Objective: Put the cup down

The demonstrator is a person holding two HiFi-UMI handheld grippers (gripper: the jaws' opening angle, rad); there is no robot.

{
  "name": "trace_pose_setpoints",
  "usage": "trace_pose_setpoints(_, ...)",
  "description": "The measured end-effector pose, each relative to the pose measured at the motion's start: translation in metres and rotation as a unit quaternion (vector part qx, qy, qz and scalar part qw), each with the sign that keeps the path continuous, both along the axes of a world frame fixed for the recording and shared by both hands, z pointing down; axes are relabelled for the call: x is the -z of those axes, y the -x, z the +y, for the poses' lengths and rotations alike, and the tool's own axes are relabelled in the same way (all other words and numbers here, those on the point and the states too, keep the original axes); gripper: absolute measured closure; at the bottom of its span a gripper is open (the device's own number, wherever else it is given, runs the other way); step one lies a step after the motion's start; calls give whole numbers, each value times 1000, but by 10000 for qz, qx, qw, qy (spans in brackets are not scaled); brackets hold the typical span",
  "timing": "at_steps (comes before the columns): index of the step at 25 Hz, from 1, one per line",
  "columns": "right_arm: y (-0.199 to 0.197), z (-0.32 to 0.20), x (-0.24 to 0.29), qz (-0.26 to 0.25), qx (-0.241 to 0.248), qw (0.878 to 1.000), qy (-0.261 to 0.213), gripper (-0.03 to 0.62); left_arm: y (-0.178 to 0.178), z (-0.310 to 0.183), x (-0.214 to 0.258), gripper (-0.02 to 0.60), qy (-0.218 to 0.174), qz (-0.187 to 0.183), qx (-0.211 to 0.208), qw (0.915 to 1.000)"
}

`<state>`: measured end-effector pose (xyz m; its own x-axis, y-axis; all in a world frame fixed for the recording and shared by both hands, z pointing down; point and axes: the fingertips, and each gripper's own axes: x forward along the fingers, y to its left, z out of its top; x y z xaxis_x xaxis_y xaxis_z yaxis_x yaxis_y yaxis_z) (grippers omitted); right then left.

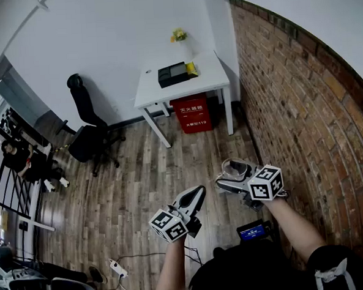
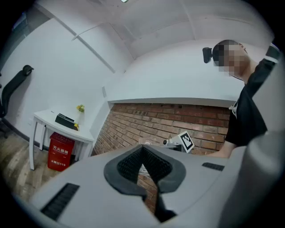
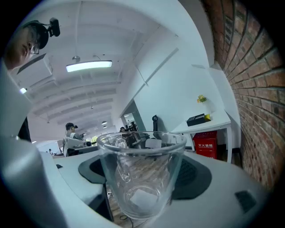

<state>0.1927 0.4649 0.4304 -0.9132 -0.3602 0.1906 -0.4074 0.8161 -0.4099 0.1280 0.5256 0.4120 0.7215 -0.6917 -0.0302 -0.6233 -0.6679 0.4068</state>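
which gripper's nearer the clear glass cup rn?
Right. The right gripper grips the clear glass cup between its jaws; the left gripper, shut and empty, sits to the cup's left, apart from it.

White table point(image 1: 213, 77) carries a black box point(image 1: 173, 74) and yellow flowers point(image 1: 178, 35)

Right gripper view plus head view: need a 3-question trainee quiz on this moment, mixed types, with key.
1. What stands between the jaws of the right gripper?
A. a clear glass cup
B. a sponge
C. nothing
2. True or false: the left gripper is shut, with nothing between its jaws.
3. Fill in: the red box stands under the white ___ by the brick wall.

Key: 1 A. 2 true. 3 table.
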Motion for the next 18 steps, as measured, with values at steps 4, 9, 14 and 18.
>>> trace_pose_setpoints(4,0,3,-1,-3,25,10000,-13,184,-1,3,-1,574,-15,-9,-7,10000)
trace_pose_setpoints(9,-1,5,-2,-11,35,10000,12,184,-2,3,-3,574,19,-5,8,10000)
trace_pose_setpoints(14,-4,4,-1,-122,-14,9999,87,184,-3,4,-3,574,0,-12,-8,10000)
trace_pose_setpoints(18,-4,5,-1,-115,-6,9999,79,184,-3,5,-1,574,-54,-52,-54,10000)
